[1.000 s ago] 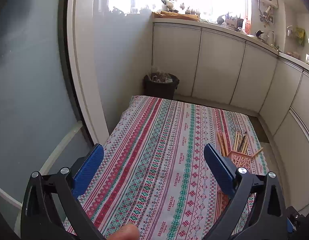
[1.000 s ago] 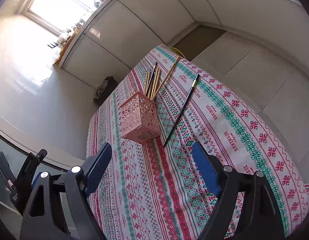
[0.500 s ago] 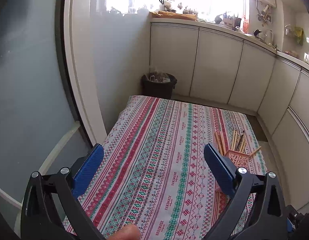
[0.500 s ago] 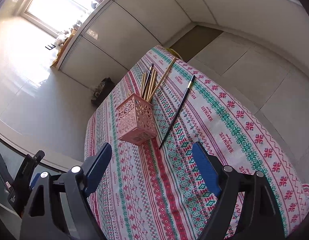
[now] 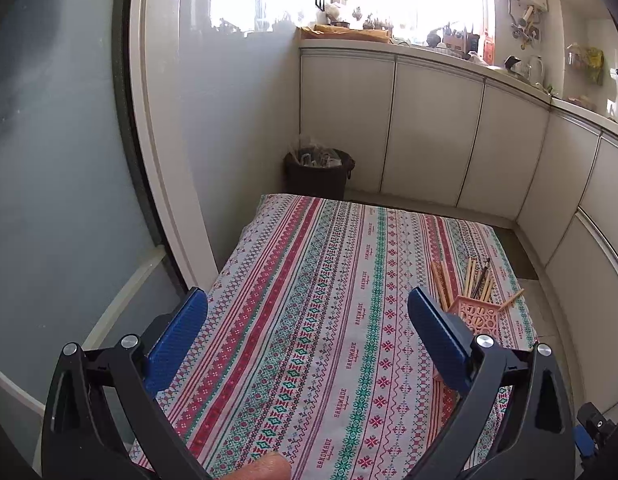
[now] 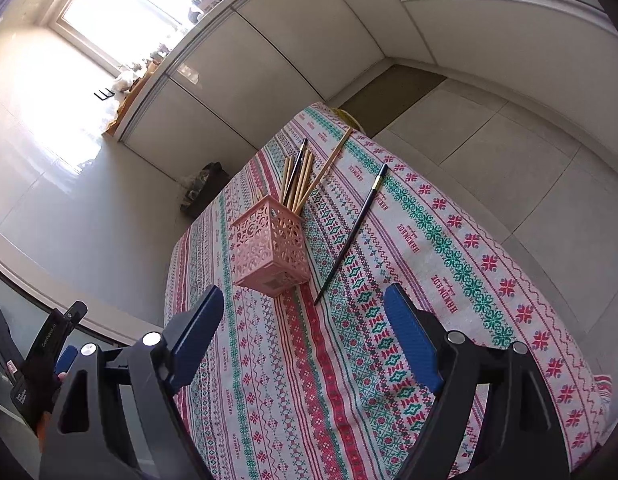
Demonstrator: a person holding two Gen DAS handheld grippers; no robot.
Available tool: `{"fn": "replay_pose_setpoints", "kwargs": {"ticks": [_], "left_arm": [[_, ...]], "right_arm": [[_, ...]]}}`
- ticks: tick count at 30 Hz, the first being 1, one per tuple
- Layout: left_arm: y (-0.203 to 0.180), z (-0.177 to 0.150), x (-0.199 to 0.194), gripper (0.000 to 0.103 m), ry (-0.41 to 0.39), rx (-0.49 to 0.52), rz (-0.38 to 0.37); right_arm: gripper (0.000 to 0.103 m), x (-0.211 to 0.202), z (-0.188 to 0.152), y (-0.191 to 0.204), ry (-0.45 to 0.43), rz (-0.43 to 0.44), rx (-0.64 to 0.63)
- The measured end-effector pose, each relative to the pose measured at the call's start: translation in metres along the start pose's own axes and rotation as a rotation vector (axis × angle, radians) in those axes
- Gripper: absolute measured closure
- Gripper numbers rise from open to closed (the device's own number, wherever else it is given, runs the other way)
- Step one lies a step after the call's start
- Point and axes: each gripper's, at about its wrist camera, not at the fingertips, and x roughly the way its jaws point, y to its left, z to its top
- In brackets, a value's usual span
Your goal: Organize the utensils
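A pink lattice holder (image 6: 269,250) stands on the patterned tablecloth (image 6: 389,280) with several wooden chopsticks (image 6: 299,180) and a dark one leaning out of it. A long black chopstick (image 6: 351,236) lies loose on the cloth just right of the holder. My right gripper (image 6: 305,336) is open and empty, held above the cloth on the near side of both. My left gripper (image 5: 307,332) is open and empty over the cloth's left-middle; the holder (image 5: 475,316) shows at its right finger, with the chopsticks (image 5: 475,280) sticking up.
A dark waste bin (image 5: 317,174) stands on the floor past the table's far end. White cabinets (image 5: 429,128) run along the back and right. A glass door (image 5: 69,160) stands to the left. The left gripper's handle (image 6: 41,364) shows at the right view's left edge.
The right gripper has drifted back, so the holder and black chopstick sit a little farther up its view. The left view has tilted slightly; the holder sits lower right. Both grippers stay open.
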Motion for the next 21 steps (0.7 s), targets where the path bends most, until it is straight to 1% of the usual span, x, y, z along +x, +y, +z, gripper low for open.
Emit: {"fn": "replay_pose_setpoints", "kwargs": {"ticks": [4,6,10,12,14,16,18,21], "left_arm": [[0.000,0.000,-0.008,0.007,-0.010,0.001,-0.003],[-0.001,0.000,-0.012,0.007,-0.019,0.000,-0.005],[-0.005,0.000,-0.022,0.007,-0.030,0.004,-0.032],[-0.010,0.001,-0.030,0.007,-0.035,0.016,-0.054],[-0.015,0.000,-0.041,0.007,-0.056,0.032,-0.060],[-0.019,-0.001,-0.053,0.007,-0.081,0.046,-0.054],[-0.021,0.000,-0.065,0.007,-0.103,0.055,-0.036],[-0.019,0.002,-0.084,0.007,-0.137,0.050,-0.008]], "right_arm": [[0.022,-0.009,-0.003,0.006,-0.034,-0.006,-0.046],[0.022,-0.011,-0.004,0.007,-0.028,-0.002,-0.054],[0.022,-0.017,-0.007,0.005,-0.027,0.000,-0.055],[0.022,-0.025,-0.007,0.006,-0.041,0.002,-0.063],[0.022,-0.035,-0.008,0.009,-0.067,0.004,-0.082],[0.022,-0.047,-0.009,0.014,-0.104,-0.003,-0.114],[0.020,-0.061,-0.013,0.022,-0.162,-0.015,-0.155],[0.017,-0.089,-0.022,0.043,-0.306,-0.067,-0.251]]}}
